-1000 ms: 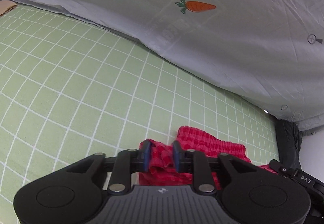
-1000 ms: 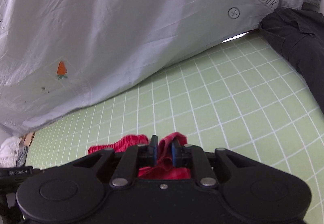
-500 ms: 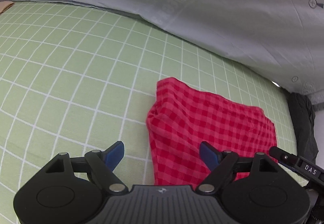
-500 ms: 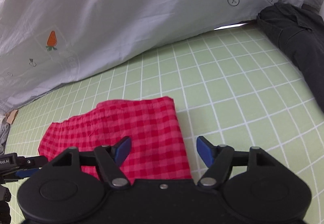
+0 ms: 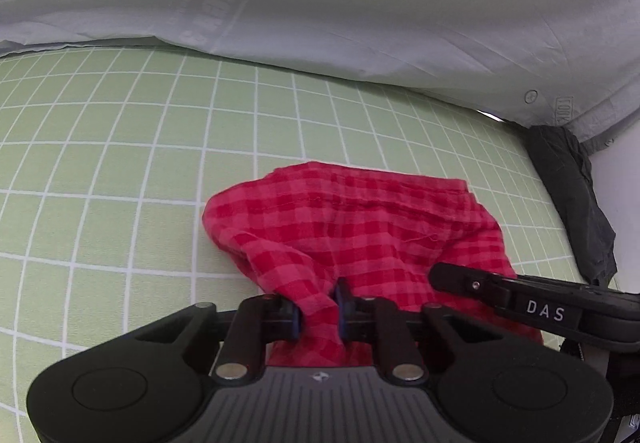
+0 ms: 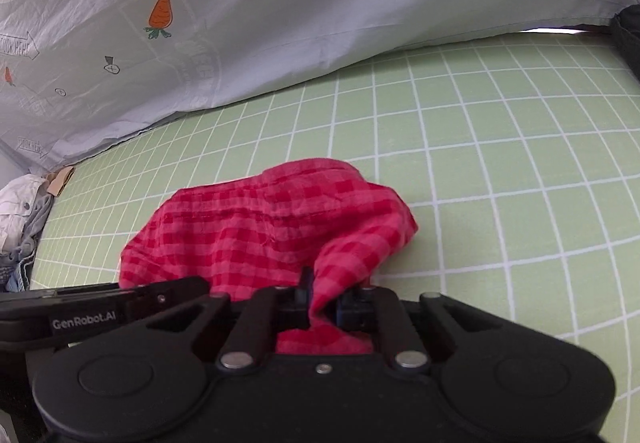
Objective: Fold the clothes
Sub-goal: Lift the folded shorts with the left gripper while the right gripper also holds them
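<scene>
A red checked garment point(image 5: 360, 227) lies on the green grid sheet point(image 5: 120, 171), its near edge drawn up into both grippers. My left gripper point(image 5: 318, 309) is shut on the garment's near left part. My right gripper point(image 6: 322, 307) is shut on the near right part of the same garment point(image 6: 272, 227). The right gripper's body shows at the right of the left wrist view point(image 5: 540, 307). The left gripper's body shows at the left of the right wrist view point(image 6: 88, 317). The cloth under both grippers is hidden.
A grey duvet point(image 5: 360, 3) with carrot prints bulges along the far side of the sheet. A dark garment point(image 5: 572, 199) lies at the right edge. A pile of pale and blue clothes point(image 6: 20, 227) sits at the far left of the right wrist view.
A second ago both grippers held the garment; half a second ago they were open with it lying flat. Now both are shut on its near edge, pulling it up.
</scene>
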A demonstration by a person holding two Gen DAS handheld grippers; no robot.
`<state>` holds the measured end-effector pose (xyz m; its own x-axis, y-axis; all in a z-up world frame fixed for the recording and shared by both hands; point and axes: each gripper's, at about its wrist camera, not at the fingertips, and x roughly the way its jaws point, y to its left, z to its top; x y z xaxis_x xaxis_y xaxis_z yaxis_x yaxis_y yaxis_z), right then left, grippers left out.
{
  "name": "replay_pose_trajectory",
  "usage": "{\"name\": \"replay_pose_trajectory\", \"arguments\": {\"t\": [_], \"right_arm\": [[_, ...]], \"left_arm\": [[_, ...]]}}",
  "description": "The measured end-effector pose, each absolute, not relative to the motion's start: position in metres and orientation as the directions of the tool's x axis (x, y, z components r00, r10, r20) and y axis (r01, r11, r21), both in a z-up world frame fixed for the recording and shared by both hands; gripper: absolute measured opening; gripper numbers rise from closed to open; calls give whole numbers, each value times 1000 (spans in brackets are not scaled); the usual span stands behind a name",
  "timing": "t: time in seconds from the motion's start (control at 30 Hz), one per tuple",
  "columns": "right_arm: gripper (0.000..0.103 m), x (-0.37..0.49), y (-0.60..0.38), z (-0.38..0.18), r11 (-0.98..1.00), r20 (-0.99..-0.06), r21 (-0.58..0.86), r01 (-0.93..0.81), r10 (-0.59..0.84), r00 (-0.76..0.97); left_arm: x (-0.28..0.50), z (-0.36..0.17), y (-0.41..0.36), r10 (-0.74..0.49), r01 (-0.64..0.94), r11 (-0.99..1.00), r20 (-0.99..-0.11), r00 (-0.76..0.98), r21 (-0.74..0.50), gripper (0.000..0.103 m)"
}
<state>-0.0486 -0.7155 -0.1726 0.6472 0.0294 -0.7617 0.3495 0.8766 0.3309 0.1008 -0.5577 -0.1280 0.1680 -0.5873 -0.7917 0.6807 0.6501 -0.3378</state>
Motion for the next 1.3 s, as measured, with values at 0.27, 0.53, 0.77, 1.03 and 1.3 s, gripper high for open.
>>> {"name": "replay_pose_trajectory", "arguments": {"t": [0.27, 0.53, 0.77, 1.03, 1.3], "right_arm": [[7, -90, -679, -127, 879, -713, 339, 334, 9, 701], [7, -165, -633, -99, 870, -679, 306, 387, -86, 729], [7, -225, -609, -102, 813, -692, 310, 493, -162, 703], [7, -288, -629, -113, 730, -684, 361, 581, -216, 697], [7, -336, -733, -107, 771, -666, 339, 539, -207, 716]], "left_arm": [[66, -87, -531, -665, 680, 610, -729, 161, -407, 9], [11, -58, -493, -712, 749, 522, -691, 119, -409, 9], [-33, -58, -472, -713, 788, 460, -699, 53, -409, 9], [-91, -54, -496, -703, 860, 361, -712, -3, -360, 9], [-154, -44, -592, -715, 826, 422, -698, 50, -374, 9]]}}
